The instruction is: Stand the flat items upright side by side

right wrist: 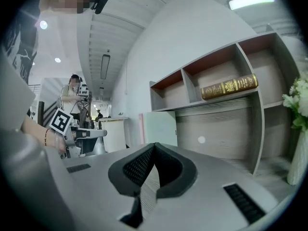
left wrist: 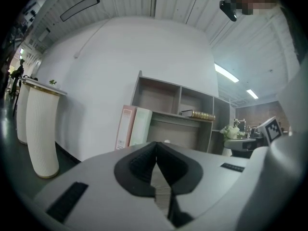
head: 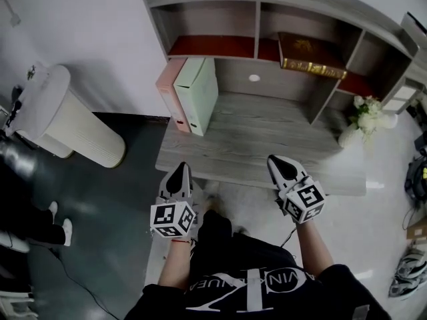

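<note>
A pink file box (head: pixel 168 93) and a pale green file box (head: pixel 198 93) stand upright side by side at the desk's back left; they also show as the pink box (left wrist: pixel 124 127) and green box (left wrist: pixel 140 126) in the left gripper view, and as the green box (right wrist: pixel 161 127) in the right gripper view. A brown book with gilt edges (head: pixel 309 54) lies flat on the middle shelf, seen as the book (right wrist: pixel 229 86) from the right. My left gripper (head: pixel 180 173) and right gripper (head: pixel 279 163) hover at the desk's front edge, both shut and empty.
The grey wooden desk (head: pixel 267 145) carries a shelf unit (head: pixel 257 25) with red-lined compartments. A vase of white flowers (head: pixel 360 119) stands at the desk's right end. A ribbed white cylinder (head: pixel 67 122) sits on the dark floor at left. Another person stands in the far background.
</note>
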Motion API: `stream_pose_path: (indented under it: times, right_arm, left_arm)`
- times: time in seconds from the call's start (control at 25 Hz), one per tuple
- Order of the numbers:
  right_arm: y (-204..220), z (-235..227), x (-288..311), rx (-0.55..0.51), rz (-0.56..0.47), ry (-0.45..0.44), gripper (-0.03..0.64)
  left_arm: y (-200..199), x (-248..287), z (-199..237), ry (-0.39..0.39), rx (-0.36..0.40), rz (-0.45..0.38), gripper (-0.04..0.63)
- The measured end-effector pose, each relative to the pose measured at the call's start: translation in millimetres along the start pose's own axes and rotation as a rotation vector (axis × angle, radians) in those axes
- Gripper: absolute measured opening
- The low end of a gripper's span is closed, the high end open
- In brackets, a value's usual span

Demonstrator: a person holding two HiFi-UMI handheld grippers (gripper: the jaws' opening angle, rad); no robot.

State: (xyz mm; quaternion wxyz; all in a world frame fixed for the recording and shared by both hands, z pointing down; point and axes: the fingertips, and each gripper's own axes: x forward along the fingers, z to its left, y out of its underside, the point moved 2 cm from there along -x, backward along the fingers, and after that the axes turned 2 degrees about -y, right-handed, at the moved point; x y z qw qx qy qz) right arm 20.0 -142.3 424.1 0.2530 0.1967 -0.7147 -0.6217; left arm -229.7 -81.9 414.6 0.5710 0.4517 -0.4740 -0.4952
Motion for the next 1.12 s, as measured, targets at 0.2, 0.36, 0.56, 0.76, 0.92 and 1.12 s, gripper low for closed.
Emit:
stream_pose_path:
  times: [0.2, 0.36, 0.56, 0.76, 0.92, 1.12]
  right_arm:
    - [-1, 7, -14, -0.009, -0.024, -0.006, 0.009]
    - [-2, 12, -20, -0.01, -0.026, -0.01, 0.009]
    - [-2, 13, -26, -0.009, -0.027, -0.012, 0.009]
    - [0, 15, -29, 0.01, -0.035, -0.016, 0.009]
    - [2, 21, -28, 0.005, -0.036, -0.026, 0.009]
    - [5, 22, -28, 0.01, -0.039, -0.032, 0.009]
  left_arm:
    - [1, -17, -8, -0.004, 0.001, -0.011, 0.005]
    - [-1, -23, -9, -0.016, 0.004, -0.014, 0.005]
    - [-3, -26, -11, -0.023, 0.004, -0.027, 0.005]
    - [-2, -31, -17, -0.019, 0.008, -0.023, 0.005]
    - [0, -35, -18, -0.021, 0.013, -0.022, 0.005]
    - [0, -37, -16, -0.035, 0.041, -0.022, 0.005]
